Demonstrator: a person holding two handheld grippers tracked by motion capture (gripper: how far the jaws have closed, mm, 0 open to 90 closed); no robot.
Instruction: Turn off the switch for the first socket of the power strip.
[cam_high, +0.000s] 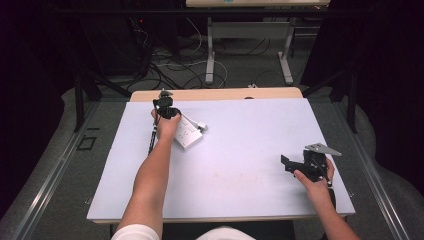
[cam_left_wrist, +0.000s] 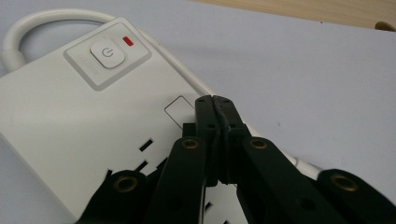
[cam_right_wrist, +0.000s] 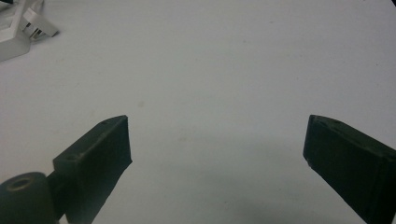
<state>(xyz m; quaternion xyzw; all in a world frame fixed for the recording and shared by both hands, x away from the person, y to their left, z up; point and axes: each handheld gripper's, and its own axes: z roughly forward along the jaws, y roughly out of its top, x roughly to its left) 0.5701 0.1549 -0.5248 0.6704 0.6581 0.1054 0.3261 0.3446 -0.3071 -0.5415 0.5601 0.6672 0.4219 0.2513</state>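
On the far left part of the pale table mat (cam_high: 240, 150), a white power strip (cam_high: 187, 134) lies flat, face up, with the left gripper (cam_high: 165, 107) held right over its far end. In the left gripper view the two black jaws are pressed together with nothing between them, their joined tip (cam_left_wrist: 214, 105) poised above the strip's top face (cam_left_wrist: 70, 121), just short of the round power button (cam_left_wrist: 108, 53) and its red light (cam_left_wrist: 127, 41). That closed, pointed pose reads as a way to make one narrow prodding tip, fit for pressing a switch and not for grasping; whether the tip already touches the plastic I cannot tell from this angle.

The strip's long axis runs diagonally across the mat, from near left to far right in the high view. Its white cord (cam_left_wrist: 46, 18) loops out from the switch end, and what seems to be its plug (cam_high: 201, 127) lies just beside it on the right.

The right gripper (cam_high: 292, 165) waits well apart at the near right of the mat, its jaws spread wide and empty over bare surface (cam_right_wrist: 215, 93), probably parked out of the way while the left hand works.
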